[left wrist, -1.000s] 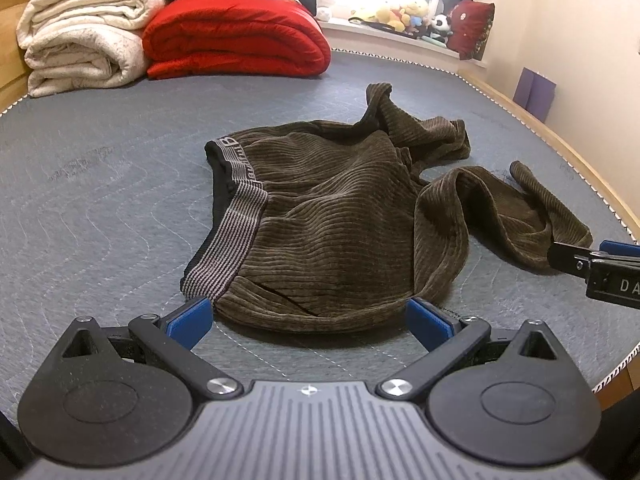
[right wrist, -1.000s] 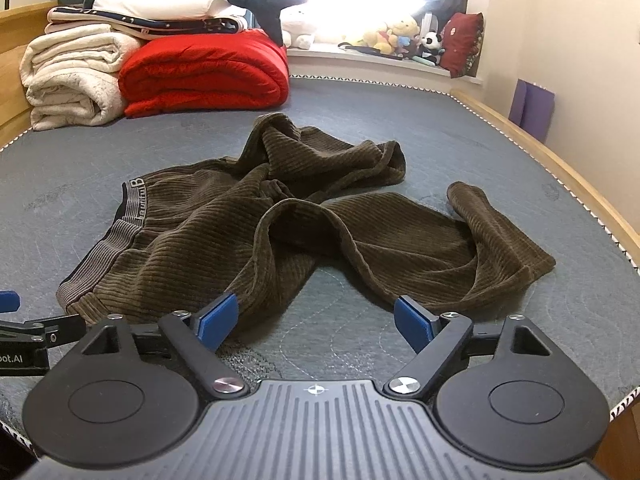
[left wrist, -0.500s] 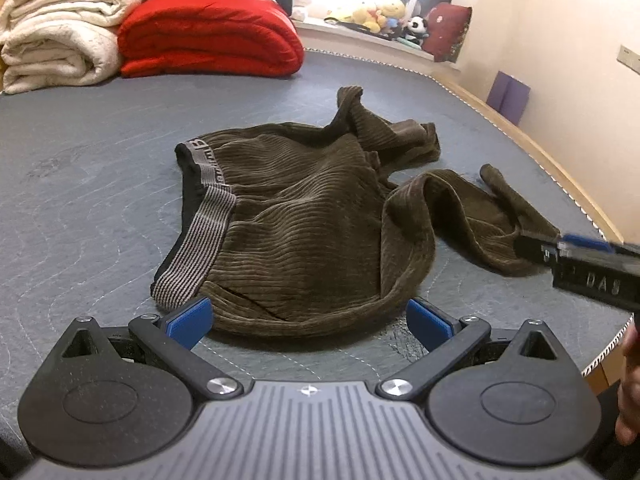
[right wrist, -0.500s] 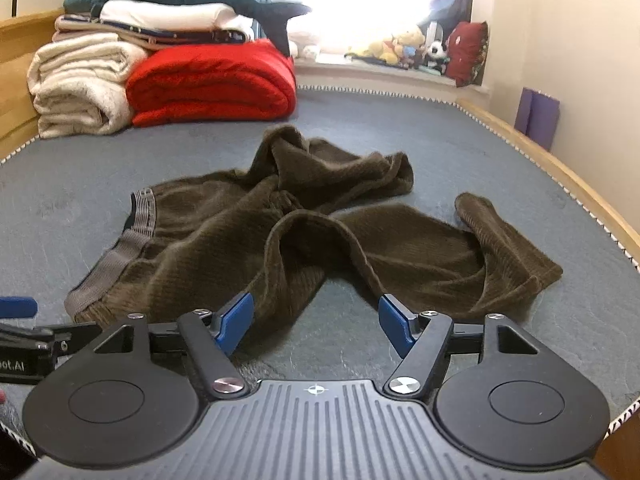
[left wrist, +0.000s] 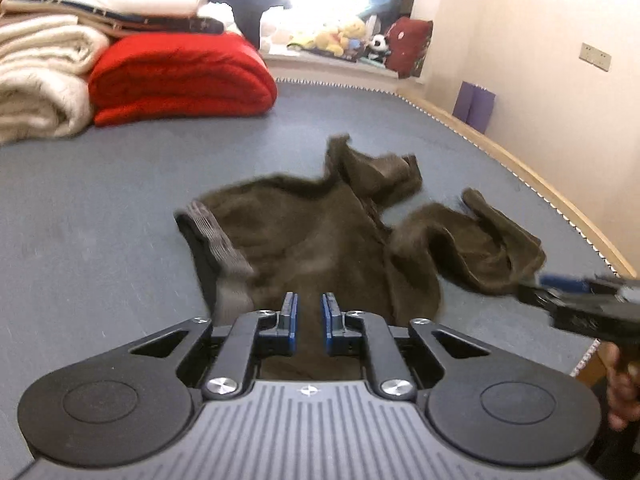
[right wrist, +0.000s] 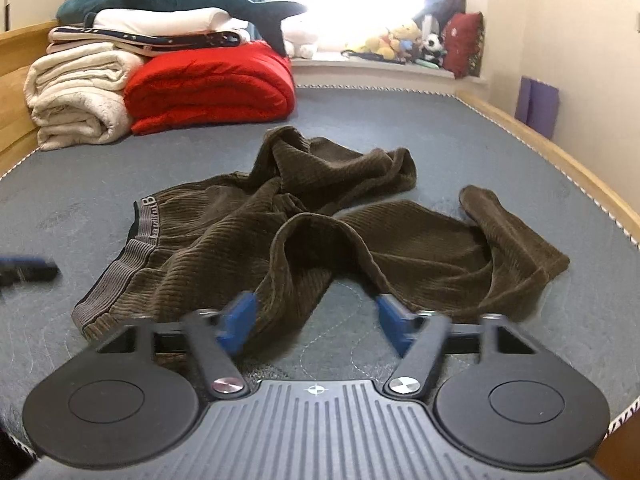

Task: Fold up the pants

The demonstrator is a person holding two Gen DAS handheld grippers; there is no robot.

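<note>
Left wrist view: crumpled dark-brown ribbed corduroy pants (left wrist: 320, 240) with a grey striped elastic waistband (left wrist: 218, 236), spread on a blue-grey quilted mattress (left wrist: 100, 200). Left gripper (left wrist: 310, 314) closing, blue pads nearly together, near edge of the brown cloth pinched between them. Tip of the right gripper (left wrist: 560, 292) at the right edge, just beside one pant leg.

Right wrist view: same pants in the middle of the mattress, legs sprawled rightward, waistband to the left. Right gripper closing, blue fingers (right wrist: 238, 318) blurred and apart, bare mattress between them, a raised fold just ahead. Behind: folded red blanket (right wrist: 208, 84), rolled cream blanket (right wrist: 76, 96).
</note>
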